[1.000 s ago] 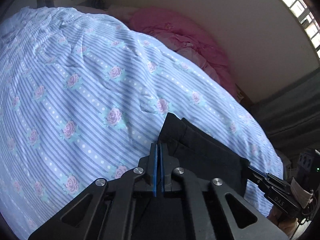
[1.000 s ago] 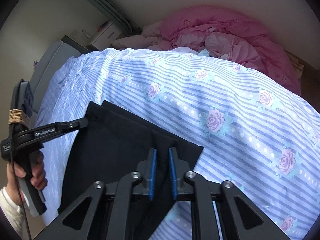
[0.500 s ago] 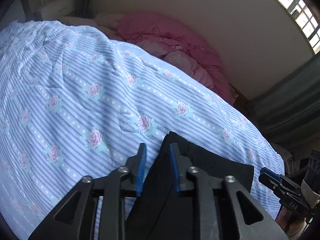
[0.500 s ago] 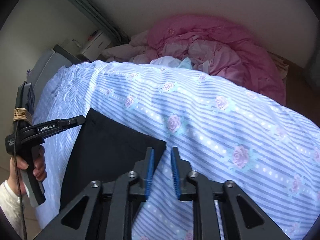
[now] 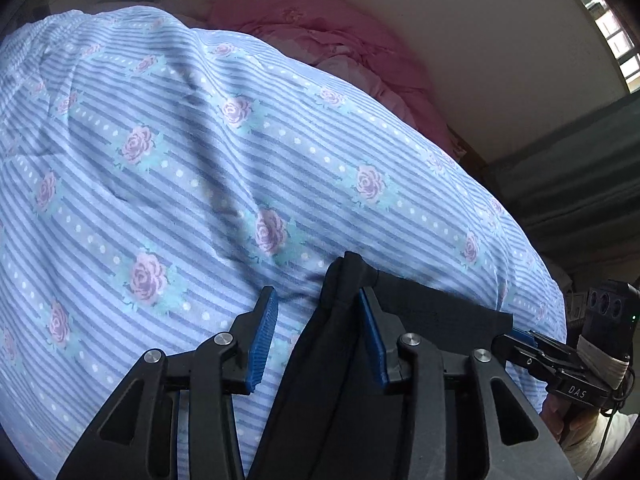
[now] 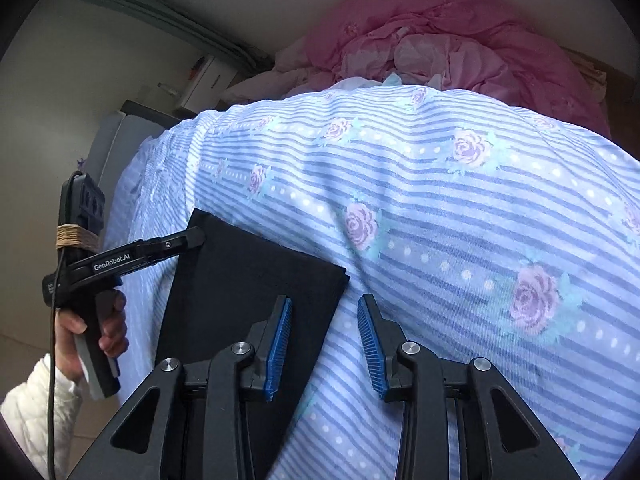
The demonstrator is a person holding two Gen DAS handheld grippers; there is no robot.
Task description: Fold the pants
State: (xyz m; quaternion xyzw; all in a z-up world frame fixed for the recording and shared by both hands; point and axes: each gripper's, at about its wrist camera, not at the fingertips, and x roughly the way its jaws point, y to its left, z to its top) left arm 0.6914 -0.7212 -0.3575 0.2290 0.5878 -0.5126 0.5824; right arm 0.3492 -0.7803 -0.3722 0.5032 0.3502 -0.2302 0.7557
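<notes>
Black pants (image 6: 248, 280) lie folded flat on the blue striped rose-print bedspread (image 6: 460, 216), near its front edge. In the left wrist view the pants (image 5: 340, 360) run up between my fingers, a little raised at their far corner. My left gripper (image 5: 318, 312) is open, its jaws wide apart over the pants' left corner. My right gripper (image 6: 324, 320) is open and empty, straddling the pants' right edge. Each gripper shows in the other's view, the left one (image 6: 176, 244) and the right one (image 5: 532, 348).
A crumpled pink duvet (image 6: 440, 52) lies at the far end of the bed by the wall. A white cabinet (image 6: 208, 76) stands at the back left. A dark curtain (image 5: 580, 184) hangs at the right, under a window.
Both grippers have opened and let go of the pants. The left was shut on the cloth a second ago, and the right held its edge. The pants now lie flat.
</notes>
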